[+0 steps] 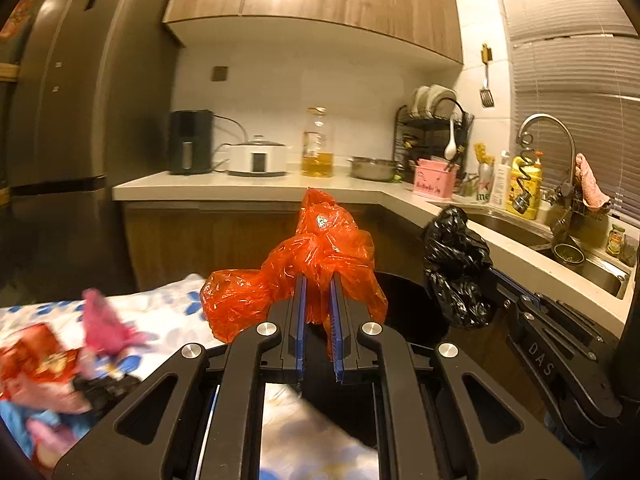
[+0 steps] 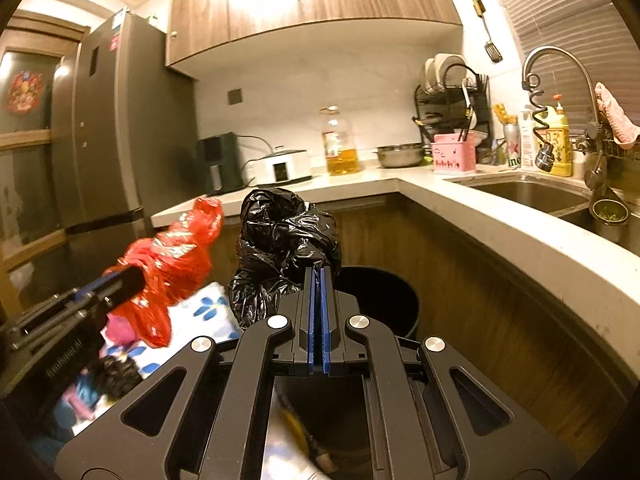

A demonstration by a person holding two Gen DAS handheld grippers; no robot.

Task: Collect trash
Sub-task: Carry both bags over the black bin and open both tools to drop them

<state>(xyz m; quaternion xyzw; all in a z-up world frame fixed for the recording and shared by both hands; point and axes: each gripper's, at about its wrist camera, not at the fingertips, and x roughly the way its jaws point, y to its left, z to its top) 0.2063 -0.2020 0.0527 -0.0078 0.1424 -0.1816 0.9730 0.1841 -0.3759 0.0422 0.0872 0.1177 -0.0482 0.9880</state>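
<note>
Left wrist fisheye: one orange bag [image 1: 316,264], one black bag [image 1: 456,264], both gripped.

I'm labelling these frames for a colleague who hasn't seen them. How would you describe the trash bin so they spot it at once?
Start at the pale L-shaped kitchen counter with the steel sink. On the floor in the inside corner, against the wooden cabinet fronts, stands the round black trash bin, open-topped. Unlike the crumpled black plastic bag in the right gripper, it is rigid and smooth-rimmed.

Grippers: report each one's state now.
Left gripper: shut on the orange bag.
Right gripper: shut on the black bag.
</note>
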